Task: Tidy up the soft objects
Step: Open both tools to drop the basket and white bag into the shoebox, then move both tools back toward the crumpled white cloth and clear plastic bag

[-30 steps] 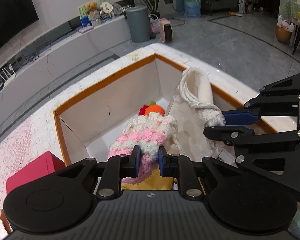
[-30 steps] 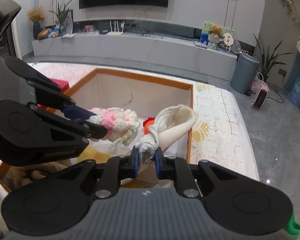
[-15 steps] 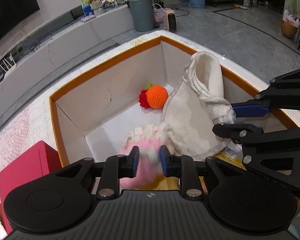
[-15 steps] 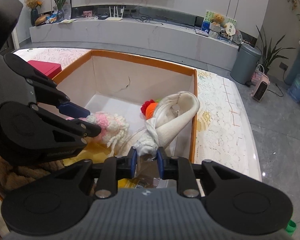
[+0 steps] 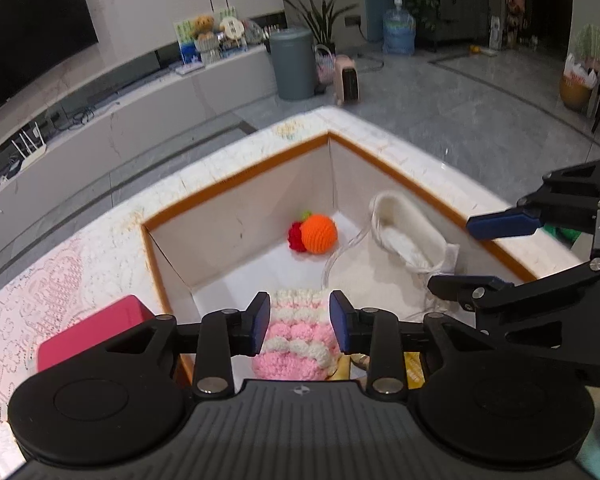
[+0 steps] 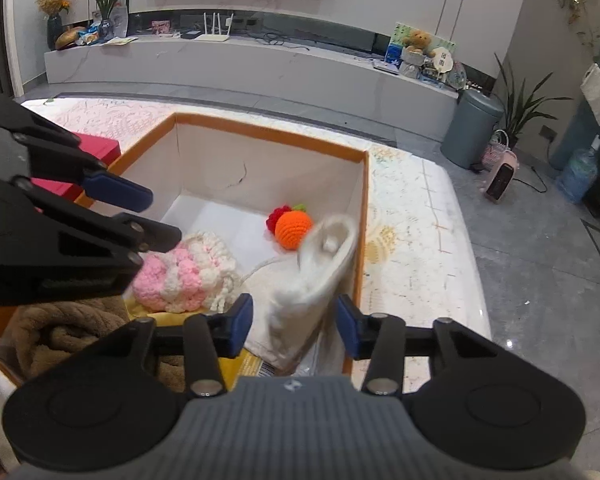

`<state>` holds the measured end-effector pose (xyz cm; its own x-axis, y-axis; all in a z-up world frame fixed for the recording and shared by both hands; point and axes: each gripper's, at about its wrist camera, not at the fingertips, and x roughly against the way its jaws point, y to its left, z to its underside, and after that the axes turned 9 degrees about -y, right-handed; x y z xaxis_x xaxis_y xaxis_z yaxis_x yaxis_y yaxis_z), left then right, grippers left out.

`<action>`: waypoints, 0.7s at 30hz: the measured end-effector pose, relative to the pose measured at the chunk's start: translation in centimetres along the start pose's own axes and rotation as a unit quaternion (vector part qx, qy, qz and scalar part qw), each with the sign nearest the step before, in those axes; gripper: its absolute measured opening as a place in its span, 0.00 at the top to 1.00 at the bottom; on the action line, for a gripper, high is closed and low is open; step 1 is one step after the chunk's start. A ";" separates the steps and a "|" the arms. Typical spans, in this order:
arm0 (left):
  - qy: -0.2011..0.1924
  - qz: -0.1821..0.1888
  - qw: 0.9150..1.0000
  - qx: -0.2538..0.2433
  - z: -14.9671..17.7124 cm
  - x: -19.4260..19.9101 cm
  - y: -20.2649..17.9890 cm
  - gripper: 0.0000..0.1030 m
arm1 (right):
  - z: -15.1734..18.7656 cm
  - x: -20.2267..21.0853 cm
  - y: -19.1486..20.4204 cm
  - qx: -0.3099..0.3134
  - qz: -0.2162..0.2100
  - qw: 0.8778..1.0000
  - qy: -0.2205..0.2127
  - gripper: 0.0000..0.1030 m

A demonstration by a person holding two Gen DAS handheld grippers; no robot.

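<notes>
Twice over, letting go above the cardboard box [image 5: 236, 184]. Holding the left claw [image 5: 300, 322] open, having just been spreading its jaws, with the pink and white knitted pouch [image 5: 296, 340] showing between the pads but apparently not being pinched by them. Leaving that pouch lying on the near part of the box floor, partly over something yellow.

Holding the right claw [image 6: 294, 326] open likewise, having just been widening its jaws too, and gripping nothing. Leaving the white cloth bag [image 6: 320, 280] slumping, blurred, against the right-hand wall of the box, between the pads yet free of them.

Counting what is lying inside already: an orange knitted ball [image 5: 319, 234] near the far corner, touching a small red knitted piece [image 5: 296, 236], and a brown towel [image 6: 60, 336] bunching in the near left corner. Judging this pair of drops as all but finished, needing only to pull both claws back and clear of the rim.

Looking outside the box and finding little waiting: only a red case [image 5: 96, 332] sitting on the lace cloth [image 5: 40, 280] just beside the left wall, looking stiff rather than soft. Seeing no other soft thing on the cloth in either view, though not being able to tell what is lying behind the claws. Guessing, then, at being well past halfway, perhaps nearing the end.
</notes>
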<state>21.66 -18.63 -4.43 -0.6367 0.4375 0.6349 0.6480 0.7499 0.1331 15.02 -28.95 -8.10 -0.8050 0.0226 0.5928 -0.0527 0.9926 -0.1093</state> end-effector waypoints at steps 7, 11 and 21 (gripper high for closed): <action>-0.040 -0.005 0.999 0.025 0.1 4.1 0.8 0.60 | -0.3 3.8 0.5 -0.010 0.006 1.000 -0.029 0.43; -0.063 -0.012 0.997 0.035 0.7 6.6 1.3 0.60 | -0.3 6.0 1.1 -0.024 0.015 0.998 -0.052 0.43; -0.113 -0.054 0.989 0.082 3.3 12.0 3.8 0.60 | 0.3 10.5 3.7 -0.098 0.050 0.987 -0.117 0.43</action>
<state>15.07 -8.92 1.14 -0.7872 0.4373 0.4348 0.5076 0.8599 0.0541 6.20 -25.11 -2.58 -0.9159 0.1157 0.3844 0.1302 0.9914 0.0117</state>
